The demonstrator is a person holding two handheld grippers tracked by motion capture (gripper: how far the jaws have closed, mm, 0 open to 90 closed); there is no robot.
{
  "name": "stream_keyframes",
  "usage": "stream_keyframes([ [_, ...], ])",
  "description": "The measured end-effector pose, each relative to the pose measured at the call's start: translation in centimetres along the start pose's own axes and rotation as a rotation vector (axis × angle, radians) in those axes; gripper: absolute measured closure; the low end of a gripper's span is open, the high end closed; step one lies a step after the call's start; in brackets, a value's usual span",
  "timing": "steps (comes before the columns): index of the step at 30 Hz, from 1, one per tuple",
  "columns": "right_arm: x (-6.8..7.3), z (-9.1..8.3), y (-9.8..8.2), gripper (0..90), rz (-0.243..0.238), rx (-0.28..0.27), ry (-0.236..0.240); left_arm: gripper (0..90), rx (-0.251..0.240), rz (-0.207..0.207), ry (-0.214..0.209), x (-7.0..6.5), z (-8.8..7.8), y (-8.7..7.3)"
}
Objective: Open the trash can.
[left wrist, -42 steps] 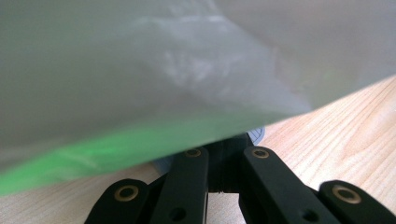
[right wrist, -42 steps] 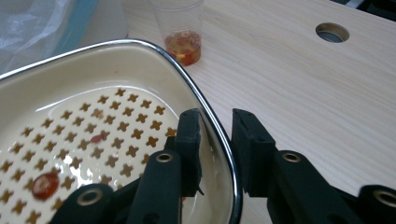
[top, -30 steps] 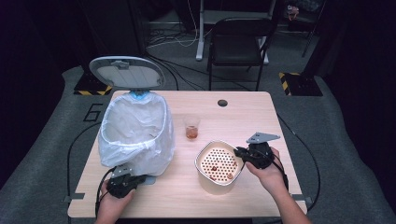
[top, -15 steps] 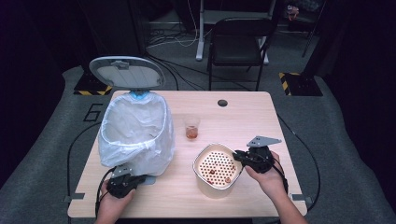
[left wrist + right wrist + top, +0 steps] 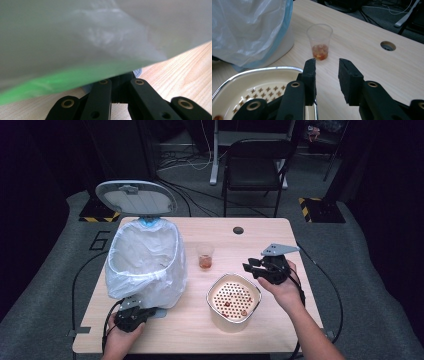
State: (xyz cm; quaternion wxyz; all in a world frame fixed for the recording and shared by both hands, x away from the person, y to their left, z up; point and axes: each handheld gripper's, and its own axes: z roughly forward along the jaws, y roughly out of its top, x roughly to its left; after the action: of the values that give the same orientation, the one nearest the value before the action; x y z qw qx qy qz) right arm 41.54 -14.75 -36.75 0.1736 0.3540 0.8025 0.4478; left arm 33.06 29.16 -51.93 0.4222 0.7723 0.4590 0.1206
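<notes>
While holding the left gripper (image 5: 132, 316) shut at the table's (image 5: 190, 335) near left corner, tips tucked under the white bin bag (image 5: 145, 265) so that any grip there cannot be told, letting go of the cream strainer bowl (image 5: 212, 292) by the near edge: right gripper (image 5: 250, 266) hovering beyond its far right rim, jaws just having been opening, nothing between them. Probably moving on next to the clear plastic cup (image 5: 205, 256) of scraps mid-table, calling for wider jaws, a level reach and a gentle squeeze.
</notes>
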Motion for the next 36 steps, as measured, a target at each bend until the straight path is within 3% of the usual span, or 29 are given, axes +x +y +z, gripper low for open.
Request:
stream_keyframes([
  [10, -0.6, 3.1, 2.5, 64.1, -0.02, -0.006, -0.013, 90.0, 0.006, 0.001, 0.002, 0.0, 0.0, 0.0],
  [18, -0.9, 5.5, 3.9, 63.2, -0.002, -0.002, -0.008, 90.0, 0.006, 0.0, 0.001, 0.0, 0.0, 0.0],
  [26, -0.6, 7.5, 5.4, 62.4, -0.044, 0.016, 0.002, 90.0, 0.005, 0.002, 0.002, 0.0, 0.0, 0.0],
  [36, -0.5, 10.7, 6.7, 61.8, -0.025, 0.005, 0.014, 90.0, 0.003, -0.002, 0.003, 0.0, 0.0, 0.0],
])
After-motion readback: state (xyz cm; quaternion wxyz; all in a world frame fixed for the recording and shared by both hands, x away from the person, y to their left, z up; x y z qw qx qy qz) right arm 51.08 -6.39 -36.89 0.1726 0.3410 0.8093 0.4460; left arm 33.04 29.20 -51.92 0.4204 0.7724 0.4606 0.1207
